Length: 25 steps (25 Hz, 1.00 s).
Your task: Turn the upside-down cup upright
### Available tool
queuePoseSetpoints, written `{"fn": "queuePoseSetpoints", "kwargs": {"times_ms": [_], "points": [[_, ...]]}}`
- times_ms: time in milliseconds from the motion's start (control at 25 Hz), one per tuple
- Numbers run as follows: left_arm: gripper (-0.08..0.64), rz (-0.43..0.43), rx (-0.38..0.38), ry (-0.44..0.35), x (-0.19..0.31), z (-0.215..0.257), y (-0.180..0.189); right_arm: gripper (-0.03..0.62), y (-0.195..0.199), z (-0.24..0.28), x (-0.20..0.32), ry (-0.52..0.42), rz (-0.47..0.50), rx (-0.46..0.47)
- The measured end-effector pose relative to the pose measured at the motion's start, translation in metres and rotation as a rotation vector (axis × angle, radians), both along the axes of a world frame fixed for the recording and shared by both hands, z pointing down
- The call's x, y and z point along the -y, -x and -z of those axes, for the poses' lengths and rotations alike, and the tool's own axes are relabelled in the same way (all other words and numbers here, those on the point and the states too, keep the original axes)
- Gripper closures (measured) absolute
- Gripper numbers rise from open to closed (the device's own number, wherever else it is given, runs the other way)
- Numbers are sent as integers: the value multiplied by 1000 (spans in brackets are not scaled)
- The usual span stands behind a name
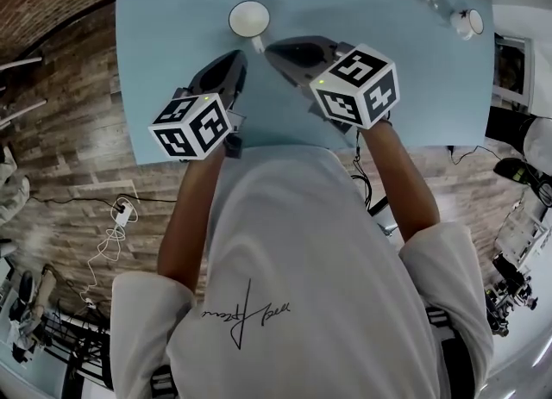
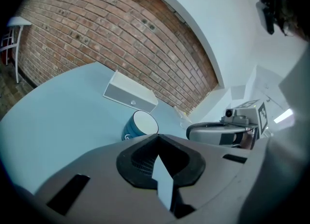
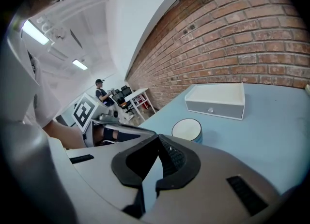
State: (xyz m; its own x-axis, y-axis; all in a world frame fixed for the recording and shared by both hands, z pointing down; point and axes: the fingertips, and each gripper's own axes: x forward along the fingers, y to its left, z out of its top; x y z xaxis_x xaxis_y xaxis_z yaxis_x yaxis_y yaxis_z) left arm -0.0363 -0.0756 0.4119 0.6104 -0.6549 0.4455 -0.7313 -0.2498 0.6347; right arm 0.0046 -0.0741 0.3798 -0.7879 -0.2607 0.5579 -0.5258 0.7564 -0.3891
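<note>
The blue cup (image 1: 248, 18) stands on the table (image 1: 172, 44) just ahead of the left hand-held gripper (image 1: 238, 61) and right hand-held gripper (image 1: 271, 47) — both clenched, empty. One should be opened, then closed across the cup's wall (handle avoided) before it is rolled over.

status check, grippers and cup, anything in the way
Left gripper shut, empty; right gripper shut, empty. Cup on the table just ahead of both, untouched, white face up. Nothing between grippers and cup; white box sits behind it.
</note>
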Motion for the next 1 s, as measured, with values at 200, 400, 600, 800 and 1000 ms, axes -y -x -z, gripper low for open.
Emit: {"fn": "queuePoseSetpoints", "kwargs": {"times_ms": [200, 400, 600, 800, 1000], "points": [[552, 7, -2, -14, 1, 7, 3, 572, -10, 11, -4, -17, -2, 19], [552, 3, 3, -51, 1, 26, 3, 571, -20, 19, -8, -35, 5, 25], [552, -10, -12, -71, -9, 41, -4, 572, -26, 28, -15, -44, -7, 47], [552, -28, -6, -89, -19, 47, -13, 572, -33, 36, -20, -61, -32, 78], [552, -35, 1, -99, -27, 52, -18, 572, -40, 39, -32, -78, -40, 80]]}}
